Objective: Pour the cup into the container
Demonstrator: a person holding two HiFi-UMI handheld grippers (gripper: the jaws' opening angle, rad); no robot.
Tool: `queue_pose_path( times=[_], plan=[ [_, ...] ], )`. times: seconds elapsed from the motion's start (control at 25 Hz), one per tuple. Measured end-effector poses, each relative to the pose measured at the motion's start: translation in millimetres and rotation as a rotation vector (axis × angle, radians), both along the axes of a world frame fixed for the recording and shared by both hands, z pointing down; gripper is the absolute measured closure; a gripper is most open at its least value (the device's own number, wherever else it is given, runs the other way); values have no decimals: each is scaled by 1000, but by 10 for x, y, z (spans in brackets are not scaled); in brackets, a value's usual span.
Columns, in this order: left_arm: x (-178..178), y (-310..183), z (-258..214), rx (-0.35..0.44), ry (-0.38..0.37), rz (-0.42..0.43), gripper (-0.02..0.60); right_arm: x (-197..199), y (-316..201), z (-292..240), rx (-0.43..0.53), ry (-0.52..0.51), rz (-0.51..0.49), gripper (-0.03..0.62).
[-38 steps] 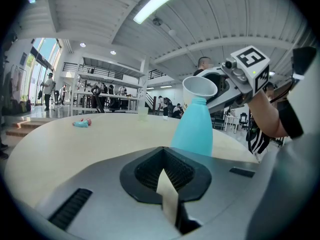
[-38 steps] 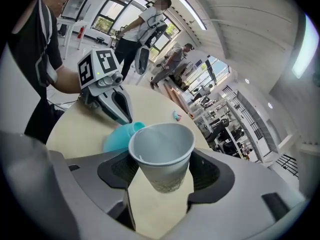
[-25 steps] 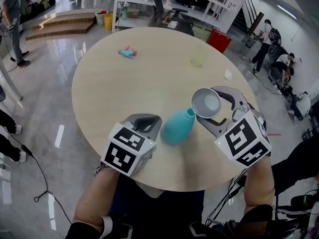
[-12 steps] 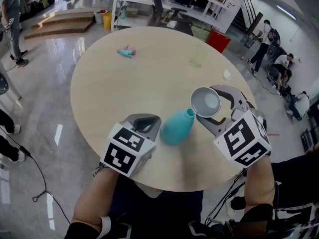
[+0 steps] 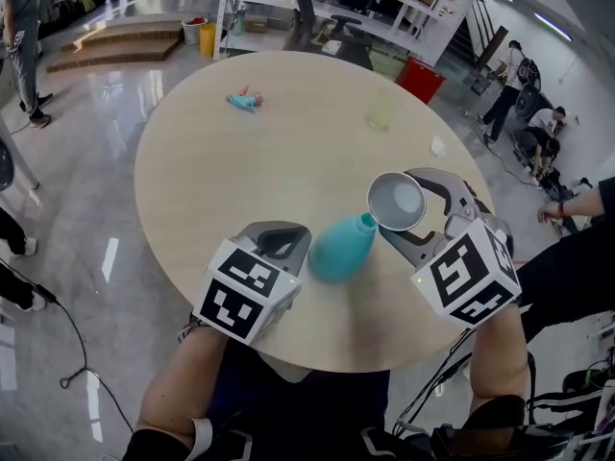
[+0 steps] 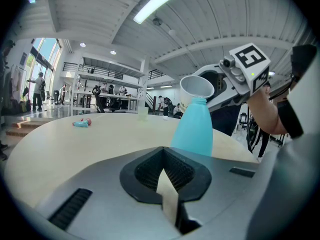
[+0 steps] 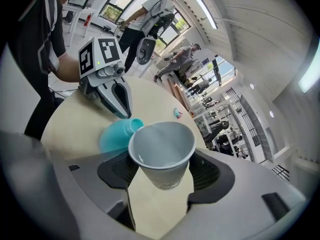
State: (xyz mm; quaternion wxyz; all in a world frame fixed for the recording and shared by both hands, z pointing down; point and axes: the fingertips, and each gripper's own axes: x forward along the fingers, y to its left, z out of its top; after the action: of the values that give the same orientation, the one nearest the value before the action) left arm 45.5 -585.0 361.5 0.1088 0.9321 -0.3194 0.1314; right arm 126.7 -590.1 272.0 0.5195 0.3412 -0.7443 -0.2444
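A teal bottle-shaped container (image 5: 341,248) stands on the round wooden table (image 5: 250,161), its narrow neck towards the right gripper. My right gripper (image 5: 405,209) is shut on a grey paper cup (image 5: 396,201), held just above and beside the container's mouth. In the right gripper view the cup (image 7: 162,151) sits between the jaws with its rim over the container (image 7: 114,134). The left gripper view shows the cup (image 6: 196,87) tilted over the container's neck (image 6: 194,129). My left gripper (image 5: 279,241) rests shut and empty by the container's left side.
A small teal and pink toy (image 5: 246,101) lies at the table's far left. A pale clear cup (image 5: 382,113) and a white scrap (image 5: 438,145) lie far right. The table's near edge runs under both grippers. People stand around the table.
The cup, the container and both grippers have hardly moved. A person in black has come into view at the right of the table.
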Motion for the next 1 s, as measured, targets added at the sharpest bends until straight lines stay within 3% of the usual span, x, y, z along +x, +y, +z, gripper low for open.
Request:
queue_pose_path(
  times=[0.6, 1.0],
  plan=[
    [-1, -9, 3, 0, -2, 0, 589, -1, -24, 5, 16, 10, 4, 278],
    [-2, -9, -8, 1, 0, 0, 589, 4, -9, 29, -71, -162, 10, 278]
  ],
)
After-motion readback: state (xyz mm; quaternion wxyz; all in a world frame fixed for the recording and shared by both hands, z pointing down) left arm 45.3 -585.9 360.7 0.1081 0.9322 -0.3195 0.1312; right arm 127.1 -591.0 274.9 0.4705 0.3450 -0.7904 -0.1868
